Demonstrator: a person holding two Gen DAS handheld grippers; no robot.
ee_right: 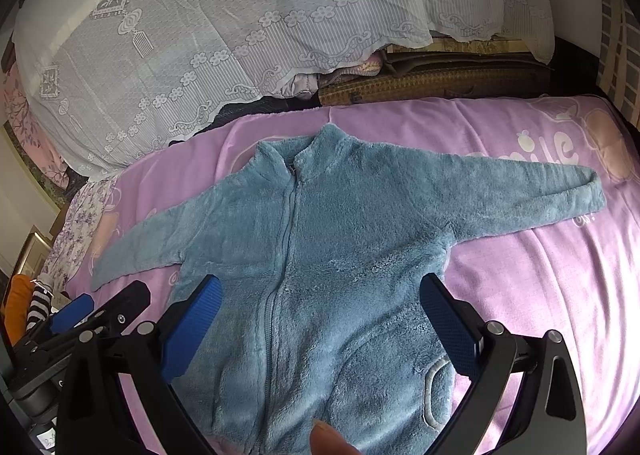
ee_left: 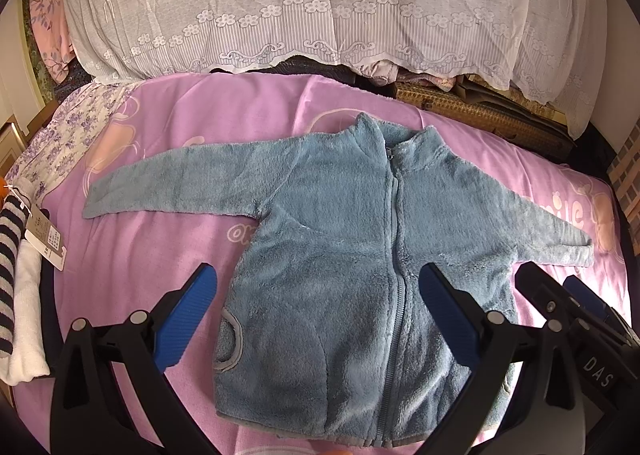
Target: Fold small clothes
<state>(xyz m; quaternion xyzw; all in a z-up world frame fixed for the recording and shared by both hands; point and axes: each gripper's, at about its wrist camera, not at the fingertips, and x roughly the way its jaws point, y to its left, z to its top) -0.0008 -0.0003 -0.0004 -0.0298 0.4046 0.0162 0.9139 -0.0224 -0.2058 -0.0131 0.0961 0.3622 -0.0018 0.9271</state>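
Both claws hang with their blue-padded fingers spread wide apart, empty, above the lower half of a small blue-grey fleece zip-up jacket (ee_left: 340,239). Seen from the left wrist view, the left claw (ee_left: 316,319) frames the jacket's hem and zipper (ee_left: 394,255); its left pad sits over bare blanket just beside the garment's edge, its right pad over the fleece near the zipper. From the right wrist view, the right claw (ee_right: 320,329) straddles the jacket body in the same way, with the zipper running up between the fingers.

That jacket lies face up and flat on a pink-lilac printed blanket (ee_left: 168,123) covering a bed, zipped closed, collar pointing away from the cameras. Both sleeves are stretched out sideways, one sleeve (ee_left: 160,183) reaching toward the left of the bed, the other sleeve (ee_right: 532,191) reaching right, its cuff resting by printed lettering on the blanket. A grey-trimmed pocket opening (ee_left: 234,339) shows near the hem.

Each claw is visible at the edge of the other's view, the two held close side by side. A fingertip (ee_right: 328,439) shows at the bottom edge of the right wrist view, over the hem.

Behind the blanket, a white lace cloth (ee_left: 320,3) drapes over a heap. At the far left lie a navy-and-white striped garment (ee_left: 10,251) with a paper tag (ee_left: 46,243), and a floral-print fabric (ee_left: 68,143).
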